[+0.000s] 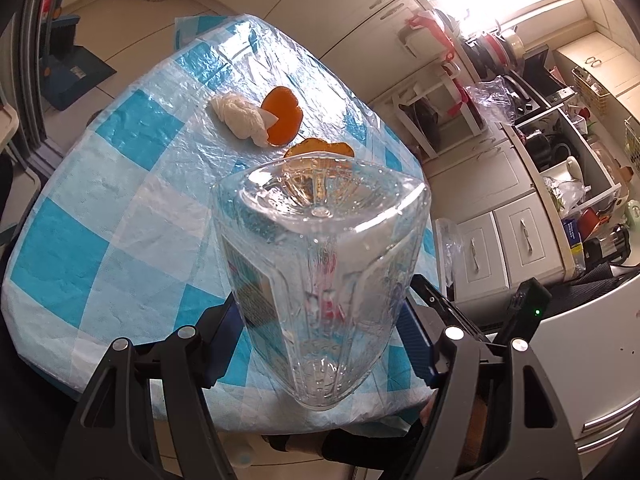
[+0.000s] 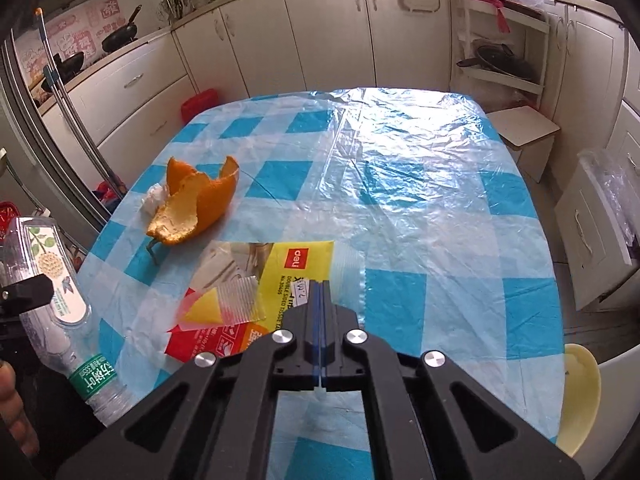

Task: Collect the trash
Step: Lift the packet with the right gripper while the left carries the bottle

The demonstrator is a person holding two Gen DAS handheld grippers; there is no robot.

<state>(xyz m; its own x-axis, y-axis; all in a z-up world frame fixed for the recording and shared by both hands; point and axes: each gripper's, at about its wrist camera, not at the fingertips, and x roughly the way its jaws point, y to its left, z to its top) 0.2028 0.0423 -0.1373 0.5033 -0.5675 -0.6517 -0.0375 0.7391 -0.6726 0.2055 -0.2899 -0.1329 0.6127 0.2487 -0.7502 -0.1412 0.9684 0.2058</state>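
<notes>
here the left gripper [image 1: 320,344] has its fingers clamped on a clear plastic bottle [image 1: 320,272], base pointing away, over the checked surface [image 1: 120,200]. the right gripper [image 2: 321,292] has its fingers pressed together at the edge of a yellow tape wrapper [image 2: 304,264]. farther off lie orange peel [image 2: 196,204] and a crumpled tissue [image 1: 240,118].

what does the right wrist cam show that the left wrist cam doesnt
Only the right wrist view shows the yellow wrapper, with the right gripper shut on its edge, and the clear and red wrappers beside it. Only the left wrist view shows the left gripper closed around the bottle's sides. Both show the orange peel, the crumpled tissue, the bottle and the checked tablecloth.
</notes>
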